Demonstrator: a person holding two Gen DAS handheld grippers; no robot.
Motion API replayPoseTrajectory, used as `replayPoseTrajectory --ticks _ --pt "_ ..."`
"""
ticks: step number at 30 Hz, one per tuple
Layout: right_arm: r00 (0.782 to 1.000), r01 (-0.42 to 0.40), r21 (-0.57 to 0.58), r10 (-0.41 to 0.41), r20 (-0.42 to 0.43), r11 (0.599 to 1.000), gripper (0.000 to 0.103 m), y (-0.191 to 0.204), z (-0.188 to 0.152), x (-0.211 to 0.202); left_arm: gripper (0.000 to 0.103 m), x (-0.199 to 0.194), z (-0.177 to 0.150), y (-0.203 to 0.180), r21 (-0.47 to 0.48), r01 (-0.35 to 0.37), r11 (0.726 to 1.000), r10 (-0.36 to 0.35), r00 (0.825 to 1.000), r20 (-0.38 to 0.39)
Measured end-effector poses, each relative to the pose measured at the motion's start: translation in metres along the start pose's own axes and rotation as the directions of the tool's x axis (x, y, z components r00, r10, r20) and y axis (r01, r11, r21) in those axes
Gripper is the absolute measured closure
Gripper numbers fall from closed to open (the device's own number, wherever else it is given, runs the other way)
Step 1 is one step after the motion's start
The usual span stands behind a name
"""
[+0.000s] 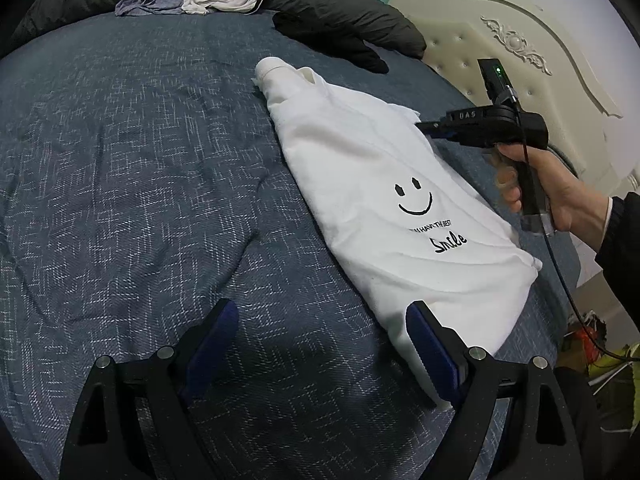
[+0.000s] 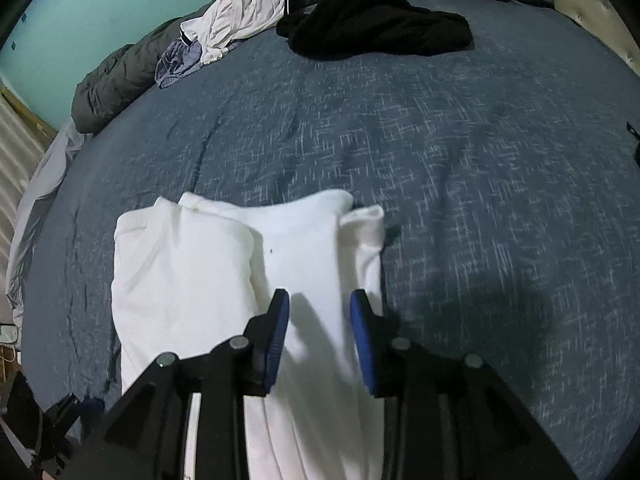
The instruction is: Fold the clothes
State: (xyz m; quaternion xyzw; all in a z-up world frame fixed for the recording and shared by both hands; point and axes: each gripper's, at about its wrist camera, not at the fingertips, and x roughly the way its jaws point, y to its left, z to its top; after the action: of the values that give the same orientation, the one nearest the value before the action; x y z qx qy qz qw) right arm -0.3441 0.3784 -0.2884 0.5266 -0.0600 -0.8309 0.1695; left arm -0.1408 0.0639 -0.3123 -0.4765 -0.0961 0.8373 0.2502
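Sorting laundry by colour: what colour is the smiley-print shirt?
White shirt with black print; left wrist view.

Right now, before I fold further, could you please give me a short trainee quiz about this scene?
1. True or false: the white cotton T-shirt with the black smiley print lies on a wooden table.
2. Whose jaws stand wider apart? A: left gripper. B: right gripper.
3. Which large word is printed under the smiley?
Key: 1 false, it lies on the dark blue woven bedspread; 2 A; 3 "Smile".
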Motion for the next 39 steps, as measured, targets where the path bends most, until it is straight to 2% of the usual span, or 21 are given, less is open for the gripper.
replayPoseTrajectory --ticks 1,4,7,12,16,20,25,29,33,39 --pt "1.000 0.022 -0.017 -0.022 0.005 1.000 0.101 0.003 0.000 0.000 0.014 0.000 0.000 0.000 -0.001 0.001 1.000 -0.001 1.000 0.000" --pt "0.995 0.091 -0.061 -0.088 0.041 0.994 0.101 0.008 0.002 -0.005 0.014 0.000 0.000 0.001 -0.002 0.001 1.000 -0.001 1.000 -0.001" --pt "0.987 0.145 -0.053 -0.141 0.070 0.988 0.101 0.002 0.003 -0.011 0.014 0.000 -0.001 0.000 0.002 0.001 1.000 -0.001 1.000 -0.003" --pt "0.985 0.173 -0.046 -0.172 0.033 0.984 0.101 -0.006 0.000 0.000 0.014 0.000 -0.002 0.002 -0.004 0.001 1.000 -0.001 1.000 -0.003" --pt "0.983 0.170 -0.029 -0.168 0.068 0.985 0.101 -0.009 0.000 -0.005 0.014 -0.001 -0.002 0.002 -0.002 0.001 1.000 -0.001 1.000 -0.003" --pt "0.988 0.108 -0.017 -0.105 0.109 0.994 0.101 -0.011 0.006 -0.009 0.014 -0.002 -0.003 0.002 -0.002 0.003 1.000 -0.003 1.000 -0.001" --pt "0.997 0.043 0.058 -0.046 0.055 0.997 0.100 -0.021 0.021 0.010 0.014 -0.001 -0.004 0.003 -0.006 0.005 1.000 -0.005 1.000 -0.005" --pt "0.999 -0.009 0.128 0.003 0.047 0.992 0.100 -0.031 0.033 0.019 0.014 -0.002 -0.004 0.004 -0.003 0.009 1.000 -0.009 1.000 -0.006" --pt "0.997 -0.007 0.162 -0.005 0.076 0.987 0.099 -0.033 0.045 0.020 0.014 -0.002 -0.004 0.005 -0.007 0.013 1.000 -0.013 1.000 -0.009" --pt "0.990 0.042 0.157 -0.061 0.123 0.987 0.096 -0.043 0.058 0.005 0.014 -0.001 -0.003 0.005 -0.007 0.013 1.000 -0.013 1.000 -0.010"
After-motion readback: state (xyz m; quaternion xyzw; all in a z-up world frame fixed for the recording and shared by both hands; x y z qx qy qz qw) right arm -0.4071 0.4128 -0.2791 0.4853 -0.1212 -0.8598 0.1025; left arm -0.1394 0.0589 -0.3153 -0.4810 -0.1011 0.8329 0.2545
